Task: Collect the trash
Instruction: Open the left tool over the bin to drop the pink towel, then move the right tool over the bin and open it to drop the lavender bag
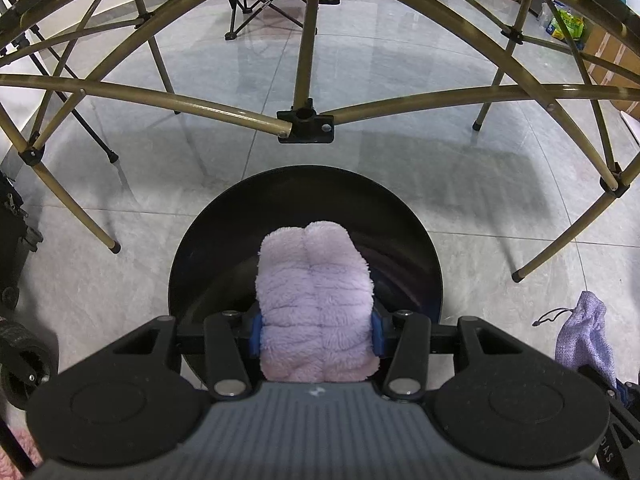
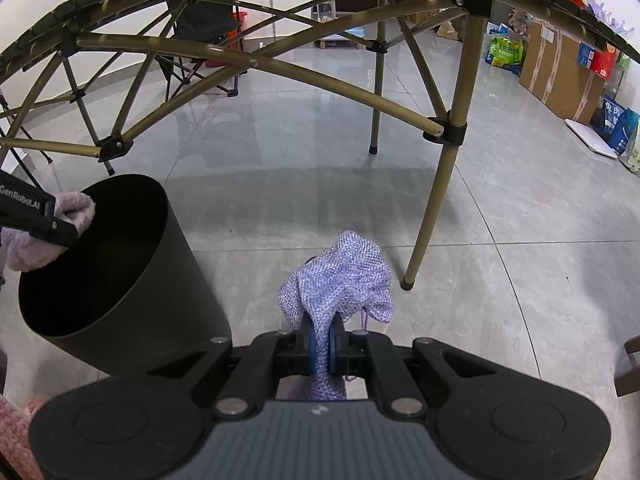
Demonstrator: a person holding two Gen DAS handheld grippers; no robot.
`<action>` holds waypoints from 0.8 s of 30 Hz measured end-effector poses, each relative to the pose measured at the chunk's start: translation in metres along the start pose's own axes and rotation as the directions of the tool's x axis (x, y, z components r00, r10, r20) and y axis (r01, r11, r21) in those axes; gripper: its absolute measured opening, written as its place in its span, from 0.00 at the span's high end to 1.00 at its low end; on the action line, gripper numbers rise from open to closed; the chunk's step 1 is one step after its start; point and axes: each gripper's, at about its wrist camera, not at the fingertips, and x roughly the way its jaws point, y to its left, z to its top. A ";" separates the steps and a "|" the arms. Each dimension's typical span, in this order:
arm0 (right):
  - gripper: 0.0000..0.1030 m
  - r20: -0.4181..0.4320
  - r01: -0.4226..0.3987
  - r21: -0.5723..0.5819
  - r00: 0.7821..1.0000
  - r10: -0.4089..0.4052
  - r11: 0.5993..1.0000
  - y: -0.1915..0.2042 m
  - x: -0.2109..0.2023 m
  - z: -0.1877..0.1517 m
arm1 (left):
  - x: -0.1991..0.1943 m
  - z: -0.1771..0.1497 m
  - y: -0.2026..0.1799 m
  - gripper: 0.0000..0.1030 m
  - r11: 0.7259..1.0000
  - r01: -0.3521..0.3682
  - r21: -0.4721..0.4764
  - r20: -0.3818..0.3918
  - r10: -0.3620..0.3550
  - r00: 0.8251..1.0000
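My left gripper (image 1: 318, 334) is shut on a fluffy lilac cloth (image 1: 316, 300), held right above the mouth of a round black bin (image 1: 200, 248). In the right wrist view the same left gripper (image 2: 60, 224) shows at the bin's (image 2: 160, 304) rim with the fluffy lilac cloth (image 2: 76, 204) poking over the opening. My right gripper (image 2: 322, 346) is shut on a purple woven drawstring pouch (image 2: 344, 276), held above the floor to the right of the bin. That pouch (image 1: 586, 340) also appears at the right edge of the left wrist view.
A folding table with brass-coloured legs (image 2: 444, 184) and crossbars (image 1: 160, 98) arches overhead; one foot (image 2: 408, 282) stands close to the pouch. Cardboard boxes and bags (image 2: 560, 68) line the far right wall. A folding chair (image 1: 256, 4) stands at the back. Grey tiled floor (image 2: 520, 240).
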 end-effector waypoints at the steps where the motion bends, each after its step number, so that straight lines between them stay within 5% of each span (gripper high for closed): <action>1: 0.94 0.000 0.001 0.001 1.000 -0.001 1.000 0.000 0.000 0.000 | 0.000 0.000 0.000 0.53 1.000 0.000 -0.002 -0.001 0.000 1.000; 6: 0.94 0.003 0.002 0.004 1.000 -0.002 1.000 -0.001 -0.001 -0.001 | -0.002 0.000 0.002 0.47 1.000 -0.004 -0.010 0.005 0.004 1.000; 8: 0.94 0.003 0.002 0.004 1.000 -0.002 1.000 -0.001 -0.001 -0.001 | -0.005 0.001 0.005 0.15 1.000 -0.006 -0.028 0.019 0.006 1.000; 10: 0.94 0.004 0.002 0.004 1.000 -0.002 1.000 -0.001 -0.001 -0.001 | -0.009 0.001 0.007 0.00 0.998 -0.030 -0.051 0.049 0.032 0.998; 24: 0.94 0.005 0.000 0.000 1.000 0.000 1.000 0.001 -0.004 -0.001 | -0.014 0.000 0.014 0.00 0.998 -0.049 -0.050 0.041 0.051 0.998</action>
